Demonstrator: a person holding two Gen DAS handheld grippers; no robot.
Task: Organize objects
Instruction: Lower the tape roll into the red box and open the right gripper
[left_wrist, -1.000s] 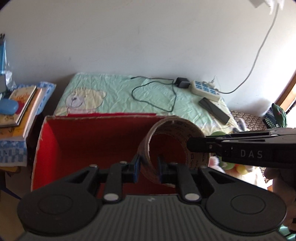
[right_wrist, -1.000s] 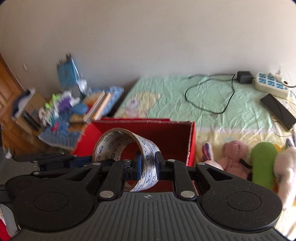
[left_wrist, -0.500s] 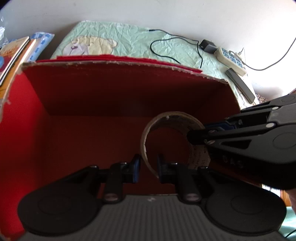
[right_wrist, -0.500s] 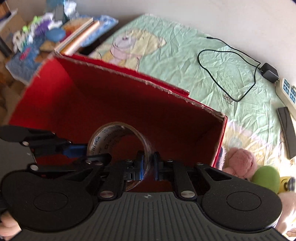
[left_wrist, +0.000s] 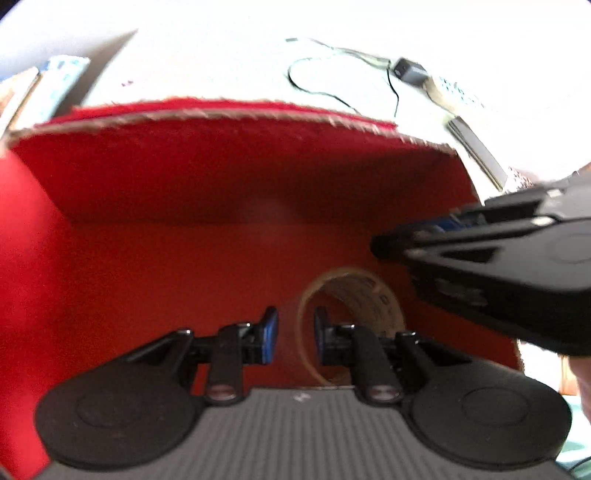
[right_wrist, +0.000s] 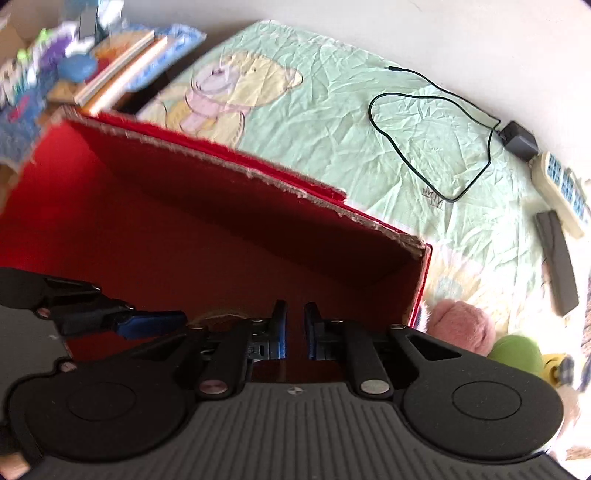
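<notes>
Both claws angled down inside red box (left_wrist: 229, 258) on bed (right_wrist: 332, 122). Left claw (left_wrist: 294, 334) clamped on tape roll (left_wrist: 354, 295) wall, 1 pad inside ring, 1 outside; roll held low, right of centre in box. Right claw (right_wrist: 294, 330) closed, nothing gripped, seen just right of roll. Plush toys (right_wrist: 461, 326) beside box.

Both my grippers pitch steeply down, side by side. Left gripper (left_wrist: 294, 334): jaws pinched tight w/ a tape roll's (left_wrist: 354, 295) wall between the pads. Right gripper (right_wrist: 294, 329): jaws drawn in close, nothing visible between the blue pads; its tip is just right of my left one.
</notes>
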